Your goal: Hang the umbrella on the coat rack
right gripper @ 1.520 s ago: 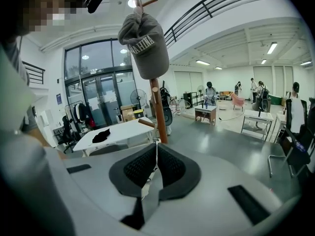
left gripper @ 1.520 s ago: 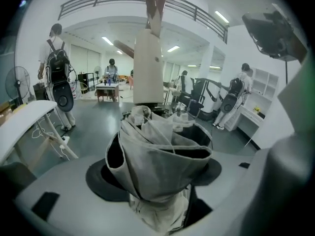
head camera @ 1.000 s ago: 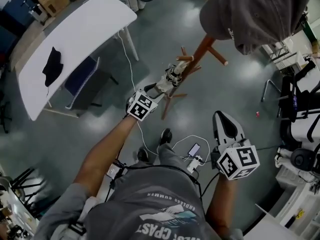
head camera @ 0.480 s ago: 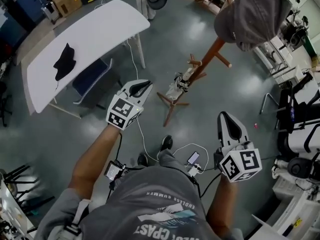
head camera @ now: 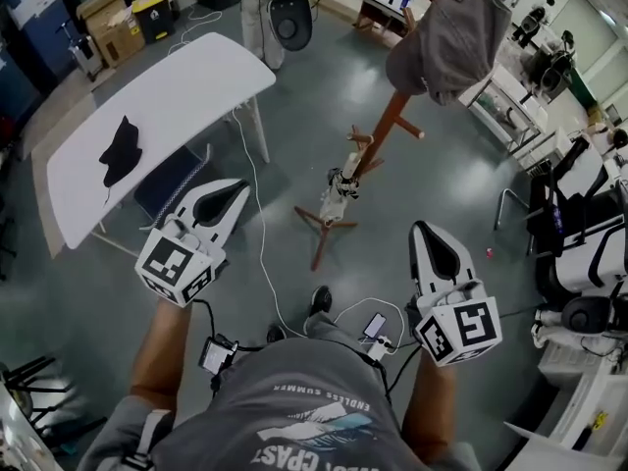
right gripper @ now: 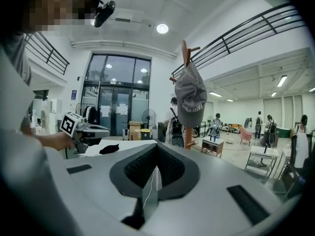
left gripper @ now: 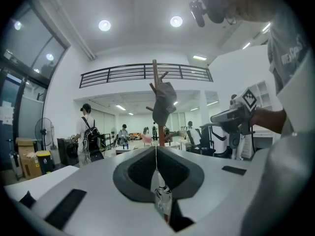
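Observation:
The folded white-and-dark umbrella [head camera: 337,192] hangs from a low peg of the brown wooden coat rack [head camera: 388,121]. It also shows below the jaws in the left gripper view [left gripper: 162,195]. A grey cap [head camera: 446,42] tops the rack. My left gripper [head camera: 238,186] is well back from the rack, to its left. Its jaws have just been closing and stand shut [left gripper: 156,151] with nothing between them. My right gripper [head camera: 425,230] hovers near me on the right, also shut [right gripper: 156,154] and holding nothing.
A white table [head camera: 177,96] with a black cloth [head camera: 120,145] stands at left, a blue chair [head camera: 172,180] under it. A white cable [head camera: 257,165] and a phone [head camera: 376,325] lie on the floor. A fan [head camera: 289,8] stands behind. Equipment [head camera: 579,234] crowds the right side.
The left gripper has let go of the umbrella at the rack, drawn back to the left, risen and shut. The umbrella stays hanging on the peg. The right gripper rose a little.

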A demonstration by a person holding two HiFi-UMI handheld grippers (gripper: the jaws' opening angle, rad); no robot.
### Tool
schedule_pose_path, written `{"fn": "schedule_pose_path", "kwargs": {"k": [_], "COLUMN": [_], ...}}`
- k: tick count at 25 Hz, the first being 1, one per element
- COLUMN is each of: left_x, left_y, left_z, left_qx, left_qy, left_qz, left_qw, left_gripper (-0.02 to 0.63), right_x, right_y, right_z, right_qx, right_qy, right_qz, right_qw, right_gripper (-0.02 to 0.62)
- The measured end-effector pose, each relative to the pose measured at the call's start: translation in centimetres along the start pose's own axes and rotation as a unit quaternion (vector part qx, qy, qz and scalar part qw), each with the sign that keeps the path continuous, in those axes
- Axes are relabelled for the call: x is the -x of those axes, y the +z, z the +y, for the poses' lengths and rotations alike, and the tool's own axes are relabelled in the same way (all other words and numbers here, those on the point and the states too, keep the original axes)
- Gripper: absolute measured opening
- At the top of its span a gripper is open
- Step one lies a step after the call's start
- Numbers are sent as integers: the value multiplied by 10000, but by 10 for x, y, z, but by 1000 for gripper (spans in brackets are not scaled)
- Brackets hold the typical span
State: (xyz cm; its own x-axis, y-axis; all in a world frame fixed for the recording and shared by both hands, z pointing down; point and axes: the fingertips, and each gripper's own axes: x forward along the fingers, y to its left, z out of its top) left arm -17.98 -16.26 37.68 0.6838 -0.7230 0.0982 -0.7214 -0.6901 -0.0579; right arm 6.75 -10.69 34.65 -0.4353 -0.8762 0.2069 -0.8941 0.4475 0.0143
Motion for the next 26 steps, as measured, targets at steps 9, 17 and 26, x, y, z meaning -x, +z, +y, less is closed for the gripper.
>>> {"fn": "schedule_pose_path", "kwargs": {"k": [9, 17, 26], "left_x": [54, 66, 72], "left_y": [54, 50, 46], "left_z": [2, 8, 3], "left_qx": [-107, -328, -332], "left_qy": [163, 363, 332], "left_qz": [-635, -608, -563], "left_qw": [9978, 9969, 9973], "left_gripper": [21, 21, 21], "right_x": [24, 33, 41], "right_y": [19, 20, 19], "right_z": [21, 33, 40], "right_qx": [308, 306, 301], "right_qy": [-66, -82, -78], "right_qz": [-205, -237, -199], "right_qw": [9993, 9992, 9993], "right_gripper": [26, 26, 26]}}
